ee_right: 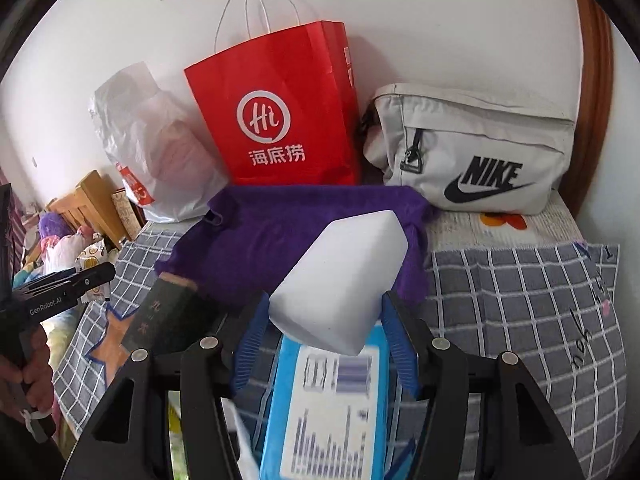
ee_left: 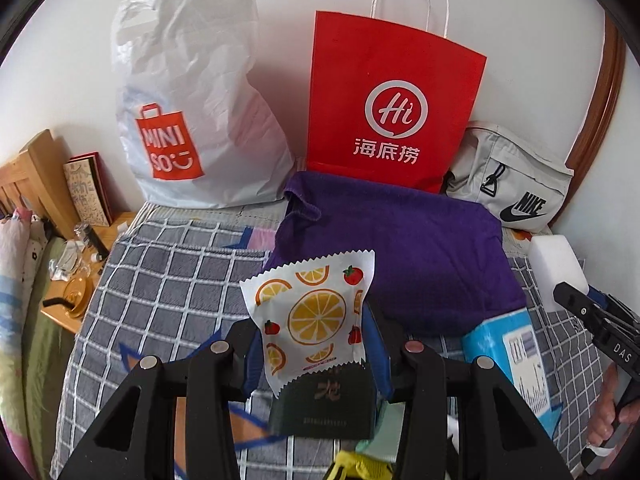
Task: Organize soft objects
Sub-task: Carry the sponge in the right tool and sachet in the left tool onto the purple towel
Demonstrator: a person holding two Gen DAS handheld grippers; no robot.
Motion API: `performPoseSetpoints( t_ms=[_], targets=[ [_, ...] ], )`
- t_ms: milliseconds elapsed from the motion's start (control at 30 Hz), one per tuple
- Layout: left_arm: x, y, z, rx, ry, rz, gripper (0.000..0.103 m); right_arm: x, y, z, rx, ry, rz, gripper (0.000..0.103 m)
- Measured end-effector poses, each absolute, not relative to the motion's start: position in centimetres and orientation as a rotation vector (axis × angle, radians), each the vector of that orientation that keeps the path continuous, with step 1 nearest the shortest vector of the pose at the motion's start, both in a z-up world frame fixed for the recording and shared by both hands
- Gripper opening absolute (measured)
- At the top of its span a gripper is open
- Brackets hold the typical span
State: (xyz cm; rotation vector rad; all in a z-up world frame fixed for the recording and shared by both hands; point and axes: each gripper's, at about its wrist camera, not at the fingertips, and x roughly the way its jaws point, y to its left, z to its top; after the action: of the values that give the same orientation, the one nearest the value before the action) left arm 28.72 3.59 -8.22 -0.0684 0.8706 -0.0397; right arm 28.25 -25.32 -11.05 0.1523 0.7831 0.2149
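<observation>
The left gripper (ee_left: pixel 316 344) pinches a fruit-print sachet (ee_left: pixel 314 312) between its blue pads; the right gripper (ee_right: pixel 322 320) clamps a white foam block (ee_right: pixel 344 280), both lifted above the checked bedspread (ee_right: pixel 520 300). Just ahead lies a folded purple towel (ee_left: pixel 400 256), with a red paper bag (ee_left: pixel 388 100), a white plastic bag (ee_left: pixel 192 100) and a grey pouch (ee_right: pixel 472 148) along the wall. Best to keep both grips steady and light, carry each piece clear of the blue tissue pack (ee_right: pixel 332 408) below, and set it down flat before letting go
</observation>
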Motion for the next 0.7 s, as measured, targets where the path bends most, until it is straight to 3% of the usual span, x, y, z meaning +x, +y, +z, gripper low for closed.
performPoseSetpoints(
  t_ms=[700],
  targets=[
    [40.8,1.6,-11.7,-0.100,0.955,-0.081,0.041,39.8,-24.9,-14.4,0.082,0.831,0.249,0.058]
  ],
)
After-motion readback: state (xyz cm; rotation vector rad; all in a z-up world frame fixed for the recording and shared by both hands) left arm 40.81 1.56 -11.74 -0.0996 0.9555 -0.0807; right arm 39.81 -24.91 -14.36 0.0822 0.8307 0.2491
